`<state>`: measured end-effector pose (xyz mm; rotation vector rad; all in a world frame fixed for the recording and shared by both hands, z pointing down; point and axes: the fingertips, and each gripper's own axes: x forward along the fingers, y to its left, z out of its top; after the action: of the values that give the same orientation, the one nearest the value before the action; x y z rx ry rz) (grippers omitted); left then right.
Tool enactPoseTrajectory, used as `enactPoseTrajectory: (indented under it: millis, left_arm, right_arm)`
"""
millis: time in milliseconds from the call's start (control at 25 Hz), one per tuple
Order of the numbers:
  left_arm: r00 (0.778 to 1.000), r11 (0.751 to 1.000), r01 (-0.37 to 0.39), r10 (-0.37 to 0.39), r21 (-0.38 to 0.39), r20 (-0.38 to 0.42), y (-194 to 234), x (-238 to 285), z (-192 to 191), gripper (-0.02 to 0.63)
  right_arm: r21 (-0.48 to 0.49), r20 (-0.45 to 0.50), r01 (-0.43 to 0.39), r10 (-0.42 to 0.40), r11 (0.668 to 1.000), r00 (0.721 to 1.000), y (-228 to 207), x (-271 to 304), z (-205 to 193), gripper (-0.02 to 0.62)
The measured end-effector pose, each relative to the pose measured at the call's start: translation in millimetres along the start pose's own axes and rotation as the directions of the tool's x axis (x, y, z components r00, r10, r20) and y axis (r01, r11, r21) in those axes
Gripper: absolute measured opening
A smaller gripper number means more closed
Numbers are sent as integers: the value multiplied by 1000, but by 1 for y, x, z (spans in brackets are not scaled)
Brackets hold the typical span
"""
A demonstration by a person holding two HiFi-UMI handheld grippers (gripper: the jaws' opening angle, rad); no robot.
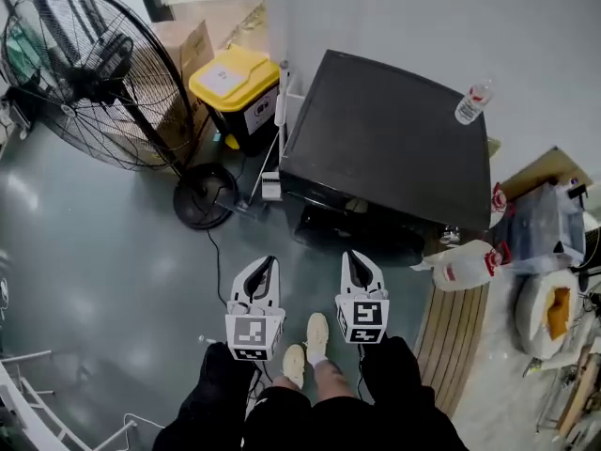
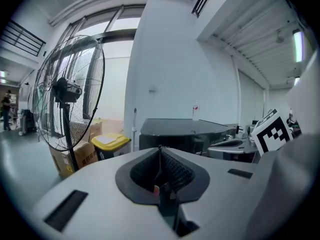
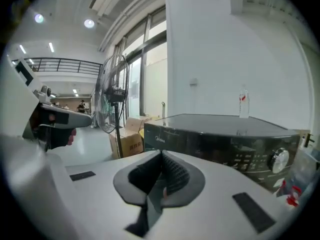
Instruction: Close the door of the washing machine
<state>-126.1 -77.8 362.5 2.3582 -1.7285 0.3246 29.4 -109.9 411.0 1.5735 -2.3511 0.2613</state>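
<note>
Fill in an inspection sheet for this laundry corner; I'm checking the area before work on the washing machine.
Surface: grey floor, glossy.
Job's things: dark washing machine against the wall; its door cannot be made out.
Clutter: bottle standing on the machine's top; white jug at its right; yellow-lidded bin and cardboard box at its left.
Grippers: left gripper and right gripper both shut, empty, short of the machine.
Cables: black cable runs over the floor from the base of the fan.
Surroundings: white wall; wooden slats at right.
</note>
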Motion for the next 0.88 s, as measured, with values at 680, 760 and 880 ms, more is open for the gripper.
enactPoseTrajectory:
  millis: [680, 760, 880]
  left_arm:
    - [962, 966, 216, -235, 143, 135, -113, -125, 145, 31]
    - [958, 960, 231, -253, 158, 137, -123, -132, 155, 31]
    - [948, 951, 257, -283, 174, 144, -139, -142, 167, 31]
  right_arm:
    - [36, 178, 180, -183, 983, 967, -23, -228, 131, 17]
    - [35, 190, 198, -201, 980, 961, -25, -249, 139, 17]
    - [34, 202, 232, -234, 972, 951, -32, -278, 143, 17]
